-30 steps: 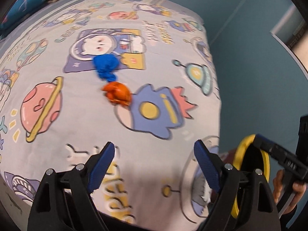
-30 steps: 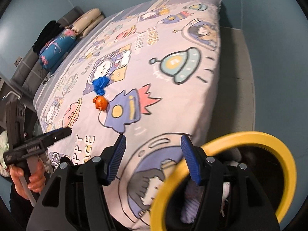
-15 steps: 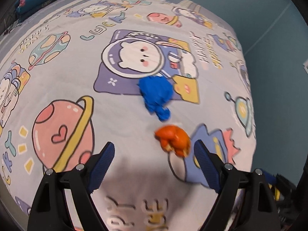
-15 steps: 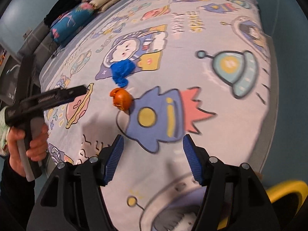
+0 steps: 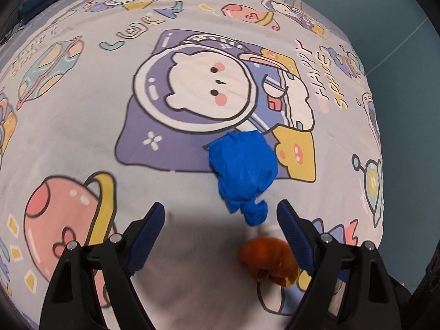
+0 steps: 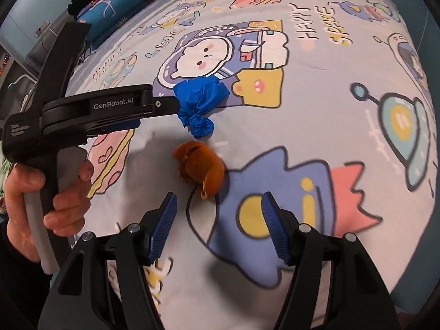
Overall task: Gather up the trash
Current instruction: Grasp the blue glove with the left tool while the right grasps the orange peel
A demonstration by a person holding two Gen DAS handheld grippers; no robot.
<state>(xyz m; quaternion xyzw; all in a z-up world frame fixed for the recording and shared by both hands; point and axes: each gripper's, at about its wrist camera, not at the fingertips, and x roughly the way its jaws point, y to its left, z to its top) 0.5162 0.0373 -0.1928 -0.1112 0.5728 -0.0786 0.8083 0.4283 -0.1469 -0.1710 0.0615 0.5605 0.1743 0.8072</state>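
Observation:
A crumpled blue wad (image 5: 243, 174) and an orange peel (image 5: 271, 261) lie on the cartoon-print bedspread (image 5: 82, 143). My left gripper (image 5: 221, 229) is open, just short of the blue wad, with the peel beside its right finger. In the right wrist view the blue wad (image 6: 199, 104) and peel (image 6: 202, 169) lie ahead of my open right gripper (image 6: 218, 221), which hovers just short of the peel. The hand-held left gripper body (image 6: 82, 112) reaches in from the left, its tip at the blue wad.
Folded pillows and bedding (image 6: 115, 2) lie at the far head of the bed. The bed's right edge (image 5: 381, 165) drops to a teal floor (image 5: 407, 63).
Both grippers have moved forward over the bed toward the trash. The yellow-rimmed bin seen earlier has left both views. The blue wad and peel now sit close to the fingertips.

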